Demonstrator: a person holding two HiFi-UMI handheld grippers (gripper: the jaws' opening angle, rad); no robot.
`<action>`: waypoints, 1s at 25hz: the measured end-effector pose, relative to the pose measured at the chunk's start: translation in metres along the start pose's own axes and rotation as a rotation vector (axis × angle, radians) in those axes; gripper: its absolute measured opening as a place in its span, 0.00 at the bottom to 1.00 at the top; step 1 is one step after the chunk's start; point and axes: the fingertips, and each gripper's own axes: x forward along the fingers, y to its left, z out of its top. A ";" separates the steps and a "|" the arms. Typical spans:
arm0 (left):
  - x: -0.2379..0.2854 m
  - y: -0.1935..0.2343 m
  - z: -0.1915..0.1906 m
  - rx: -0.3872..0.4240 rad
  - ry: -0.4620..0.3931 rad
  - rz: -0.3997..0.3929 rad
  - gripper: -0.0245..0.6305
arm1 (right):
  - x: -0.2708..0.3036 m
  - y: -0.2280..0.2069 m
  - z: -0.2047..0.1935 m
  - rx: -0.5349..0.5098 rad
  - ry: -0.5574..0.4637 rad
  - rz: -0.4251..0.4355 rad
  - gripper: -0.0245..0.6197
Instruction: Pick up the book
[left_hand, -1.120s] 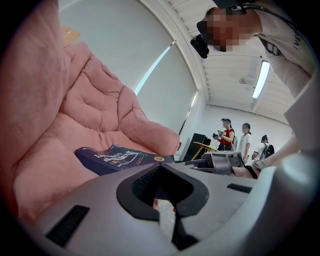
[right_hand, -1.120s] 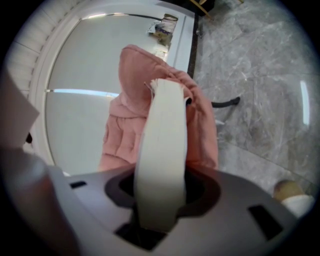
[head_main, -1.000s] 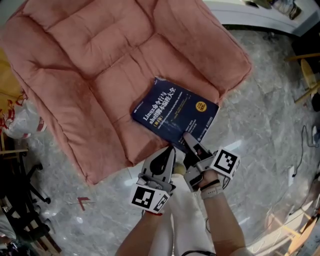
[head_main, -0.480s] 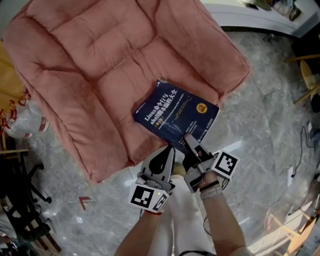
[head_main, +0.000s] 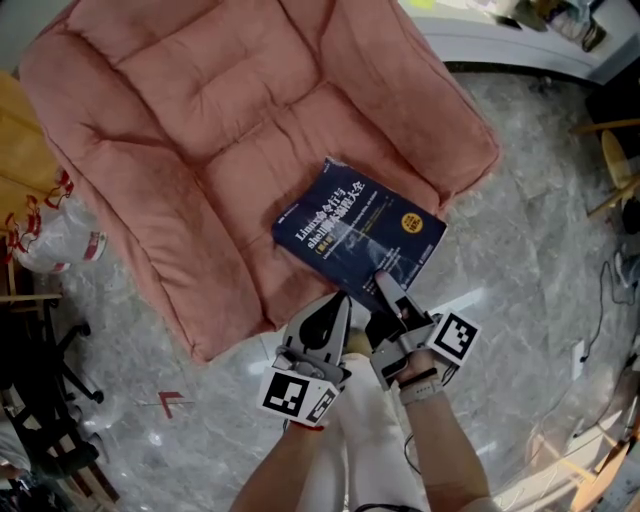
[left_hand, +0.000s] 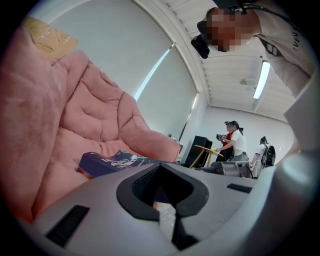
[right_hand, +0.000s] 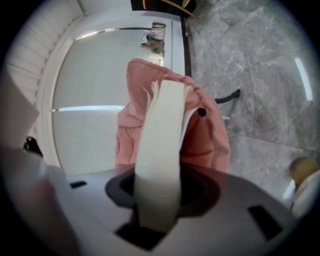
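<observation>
At the front edge of the big pink cushion (head_main: 220, 130), my right gripper (head_main: 385, 288) pinches the dark blue book (head_main: 360, 232) by its near edge, close to the corner that points toward me. In the right gripper view the pale block of page edges fills the gap between my fingers, and both pads press on it.

The book sits cover up in the shallow seat of the cushion, turned at a slant. Its near corner reaches the cushion's front border and its far corners point toward the padded back. A raised roll of padding runs along the right side, just beside the book's right corner. On the left the seat is bare pink fabric.

My left gripper (head_main: 338, 300) is just beside the right one, on its left. Its fingers are pressed together with nothing between them. Its tip points at the cushion's front border, near the book's near edge, and I cannot tell that it touches.

The grey marble floor (head_main: 520, 220) lies open to the right of the cushion and around my arms. A white plastic bag (head_main: 50, 240) is against the cushion's left edge, with dark frames below it. A white ledge (head_main: 520, 45) runs beyond the cushion's far right corner.
</observation>
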 end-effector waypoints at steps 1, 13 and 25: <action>0.001 -0.001 0.001 0.001 -0.001 -0.001 0.06 | -0.001 0.001 0.001 0.001 -0.002 0.004 0.31; 0.001 -0.017 0.011 0.008 -0.002 -0.002 0.06 | -0.012 0.027 0.009 -0.015 -0.003 0.070 0.31; 0.004 -0.026 0.035 0.023 -0.015 -0.016 0.06 | -0.017 0.048 0.002 -0.023 0.009 0.075 0.31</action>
